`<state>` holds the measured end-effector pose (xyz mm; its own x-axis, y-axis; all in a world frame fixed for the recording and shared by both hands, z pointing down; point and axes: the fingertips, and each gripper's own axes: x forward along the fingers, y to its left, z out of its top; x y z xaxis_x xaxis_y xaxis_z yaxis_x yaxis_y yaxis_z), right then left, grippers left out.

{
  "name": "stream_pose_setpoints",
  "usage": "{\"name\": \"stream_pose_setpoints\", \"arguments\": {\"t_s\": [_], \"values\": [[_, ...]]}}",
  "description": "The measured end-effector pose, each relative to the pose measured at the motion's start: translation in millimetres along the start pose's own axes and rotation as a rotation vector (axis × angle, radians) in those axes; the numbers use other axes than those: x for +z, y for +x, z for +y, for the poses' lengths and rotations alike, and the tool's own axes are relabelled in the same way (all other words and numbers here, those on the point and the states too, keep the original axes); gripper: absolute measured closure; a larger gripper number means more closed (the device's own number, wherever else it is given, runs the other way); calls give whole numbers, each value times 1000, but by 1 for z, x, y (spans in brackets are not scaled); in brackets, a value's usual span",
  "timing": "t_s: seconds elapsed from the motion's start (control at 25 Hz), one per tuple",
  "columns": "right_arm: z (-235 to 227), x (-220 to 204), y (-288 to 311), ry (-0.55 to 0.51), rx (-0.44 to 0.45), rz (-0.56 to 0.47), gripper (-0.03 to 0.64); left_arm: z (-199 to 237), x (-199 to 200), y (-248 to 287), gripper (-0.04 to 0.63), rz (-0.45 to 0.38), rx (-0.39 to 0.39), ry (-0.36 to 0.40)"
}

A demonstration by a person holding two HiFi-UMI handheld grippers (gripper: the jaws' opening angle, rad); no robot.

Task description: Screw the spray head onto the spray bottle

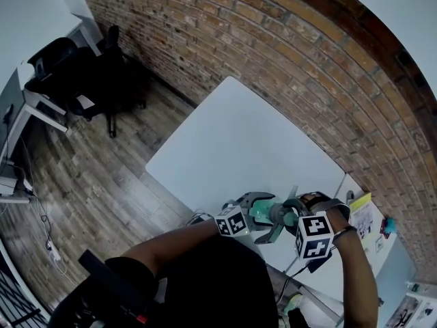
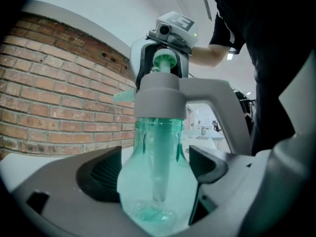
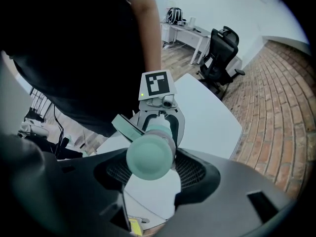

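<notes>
Translucent green spray bottle (image 2: 153,181), grey-and-green spray head (image 2: 158,100), white table (image 1: 239,149), red-brown brick wall (image 1: 273,39).

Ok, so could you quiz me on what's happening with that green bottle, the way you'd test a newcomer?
1. True or false: the left tongs hold the bottle upright.
2. What do the right tongs grip? A) a cup B) the spray head C) a screwdriver
3. Fill in: the wall beside the white table is made of ____.
Key: 1 true; 2 B; 3 brick.
</notes>
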<state>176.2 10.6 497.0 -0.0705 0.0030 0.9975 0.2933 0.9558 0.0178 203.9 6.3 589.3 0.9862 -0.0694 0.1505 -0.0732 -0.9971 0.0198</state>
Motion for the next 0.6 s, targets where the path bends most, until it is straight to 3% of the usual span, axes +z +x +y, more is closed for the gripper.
{"name": "stream_pose_setpoints", "arguments": {"t_s": [0.6], "values": [[-3,-2,1,186,-22,-22,359,0,0,-1,178,-13,11,-1]]}}
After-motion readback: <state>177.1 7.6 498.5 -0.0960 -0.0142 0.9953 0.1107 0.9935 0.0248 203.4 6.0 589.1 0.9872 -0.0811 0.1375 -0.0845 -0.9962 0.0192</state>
